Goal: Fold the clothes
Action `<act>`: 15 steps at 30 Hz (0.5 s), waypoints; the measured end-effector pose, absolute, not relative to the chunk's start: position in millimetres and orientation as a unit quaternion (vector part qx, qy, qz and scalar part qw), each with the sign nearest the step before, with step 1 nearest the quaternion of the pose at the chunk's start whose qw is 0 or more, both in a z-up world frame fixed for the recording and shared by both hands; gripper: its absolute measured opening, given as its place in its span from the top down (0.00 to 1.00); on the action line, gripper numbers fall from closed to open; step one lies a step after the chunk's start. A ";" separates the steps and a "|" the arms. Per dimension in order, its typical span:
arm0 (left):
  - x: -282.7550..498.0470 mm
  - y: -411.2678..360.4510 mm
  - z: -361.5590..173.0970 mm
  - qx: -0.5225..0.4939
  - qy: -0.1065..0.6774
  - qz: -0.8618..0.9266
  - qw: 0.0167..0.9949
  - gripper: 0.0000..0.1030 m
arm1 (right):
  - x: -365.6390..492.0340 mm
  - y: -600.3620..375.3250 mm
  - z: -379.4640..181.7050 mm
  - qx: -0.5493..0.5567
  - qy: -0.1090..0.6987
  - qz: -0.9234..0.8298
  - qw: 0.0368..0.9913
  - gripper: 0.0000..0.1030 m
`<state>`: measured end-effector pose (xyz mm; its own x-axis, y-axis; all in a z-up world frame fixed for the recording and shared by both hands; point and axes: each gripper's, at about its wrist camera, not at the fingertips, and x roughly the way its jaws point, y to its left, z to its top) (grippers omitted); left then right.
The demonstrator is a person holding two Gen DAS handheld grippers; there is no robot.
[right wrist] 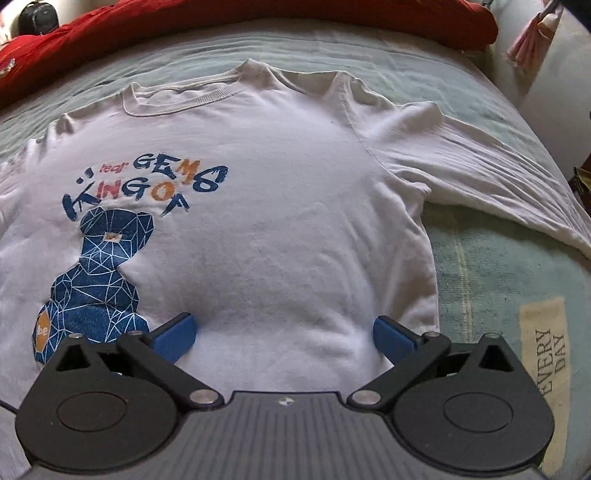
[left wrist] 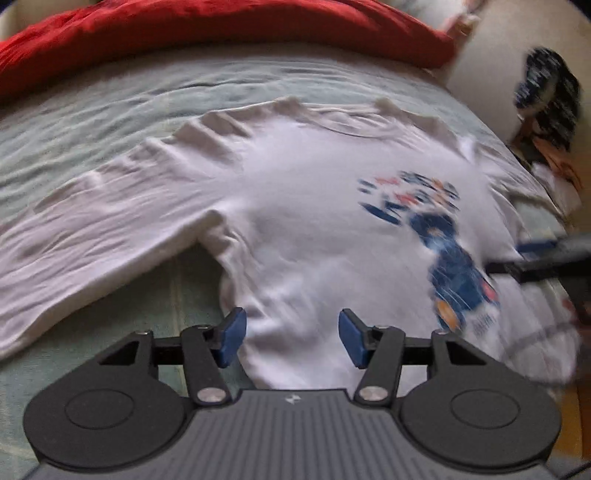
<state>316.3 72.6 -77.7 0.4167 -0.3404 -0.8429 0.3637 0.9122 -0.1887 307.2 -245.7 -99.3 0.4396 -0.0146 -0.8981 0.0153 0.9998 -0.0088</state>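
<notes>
Ahead of both tongs: white shirt (right wrist: 266,221) flat on bed; left gripper (left wrist: 291,338) and right gripper (right wrist: 284,338) agape, empty.

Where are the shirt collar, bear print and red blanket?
collar (right wrist: 184,99), right wrist view, on the front ribbed band.
bear print (right wrist: 103,273), right wrist view, on the blue body.
red blanket (left wrist: 221,33), left wrist view, on its middle fold.
</notes>
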 end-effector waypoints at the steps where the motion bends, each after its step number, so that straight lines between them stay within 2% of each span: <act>1: 309.3 72.1 -77.5 0.015 0.501 -0.213 0.839 0.45 | 308.3 -244.3 -99.1 -0.002 0.531 -0.011 0.848 0.00; 3: 295.2 71.3 -77.0 0.020 0.507 -0.221 0.833 0.41 | 310.1 -242.5 -97.1 -0.008 0.531 -0.010 0.847 0.00; 12: 219.8 72.5 -70.0 0.043 0.538 -0.232 0.809 0.38 | 298.6 -253.3 -93.9 -0.027 0.526 0.054 0.849 0.00; 15: 217.0 69.2 -54.9 0.051 0.524 -0.241 0.815 0.38 | 292.0 -253.4 -85.1 -0.047 0.512 0.084 0.853 0.00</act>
<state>217.0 69.2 -54.9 0.3345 -0.3395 -0.8791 0.4474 0.8782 -0.1689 292.0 -253.4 -85.1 0.4613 0.0951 -0.8821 -0.1914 0.9815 0.0057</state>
